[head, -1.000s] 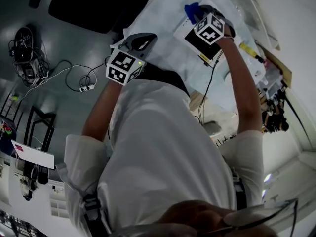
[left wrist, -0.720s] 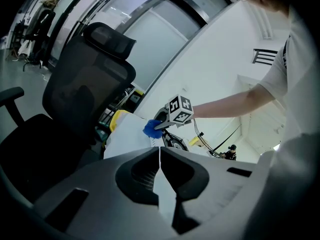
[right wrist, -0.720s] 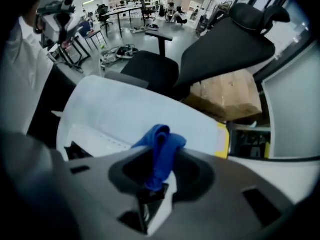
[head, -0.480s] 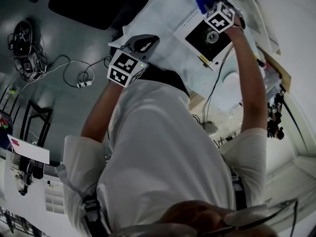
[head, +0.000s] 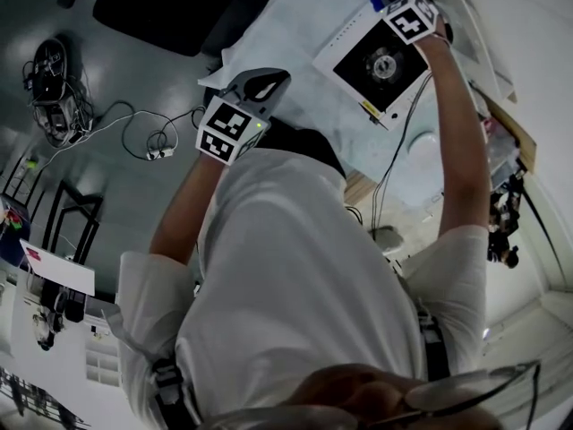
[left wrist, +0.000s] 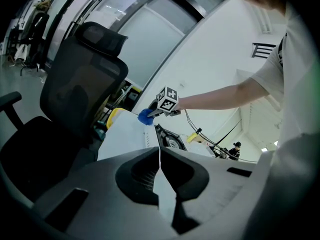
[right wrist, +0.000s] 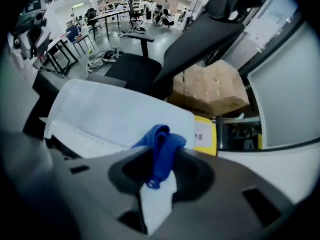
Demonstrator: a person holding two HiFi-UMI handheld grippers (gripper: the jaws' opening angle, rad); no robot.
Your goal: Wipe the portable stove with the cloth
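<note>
With the fingers of the right gripper (right wrist: 159, 170) clenched on the cloth (right wrist: 161, 143) just past the far corner of the portable stove (head: 380, 63) on the bench (head: 295, 25), likely for a wiping pass, and those of the left gripper (left wrist: 160, 170) pressed together, empty, held clear.

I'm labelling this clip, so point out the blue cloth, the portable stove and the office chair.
blue cloth (right wrist: 162, 151): right gripper view, the bunched fold between the jaws.
portable stove (head: 382, 64): head view, its round burner at the centre.
office chair (left wrist: 82, 89): left gripper view, its mesh backrest.
</note>
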